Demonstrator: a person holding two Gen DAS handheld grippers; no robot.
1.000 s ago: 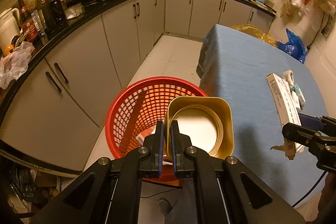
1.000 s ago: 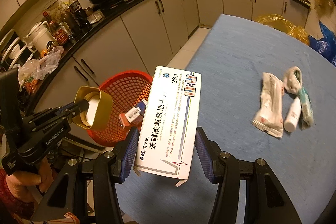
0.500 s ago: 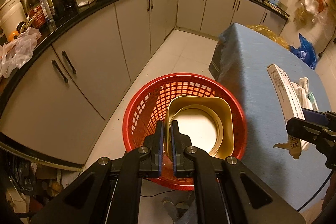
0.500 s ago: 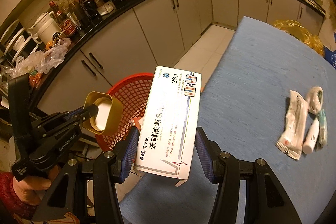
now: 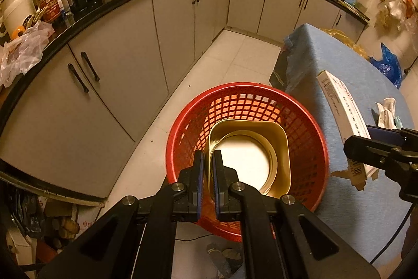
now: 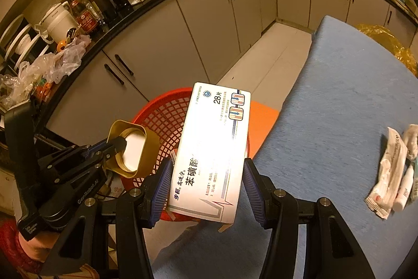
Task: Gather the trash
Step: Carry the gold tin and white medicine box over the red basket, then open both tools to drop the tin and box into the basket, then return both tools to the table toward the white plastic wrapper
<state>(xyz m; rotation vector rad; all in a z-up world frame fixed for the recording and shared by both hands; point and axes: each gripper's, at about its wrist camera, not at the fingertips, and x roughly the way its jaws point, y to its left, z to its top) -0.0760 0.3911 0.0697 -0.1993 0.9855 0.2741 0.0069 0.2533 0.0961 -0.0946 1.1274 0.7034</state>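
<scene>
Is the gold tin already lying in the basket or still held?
Held: the left gripper clamps the tin wall above the red basket.

The gold tin [image 5: 279, 148] and the left tool [image 5: 206, 169] cover most of the red basket's [image 5: 311, 148] floor. In the right wrist view the white box [image 6: 211, 148] hides the basket's middle; small print on the wrappers [image 6: 389, 171] is unreadable.

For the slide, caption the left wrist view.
Left gripper holds a gold tin by its rim over the red basket.
</scene>
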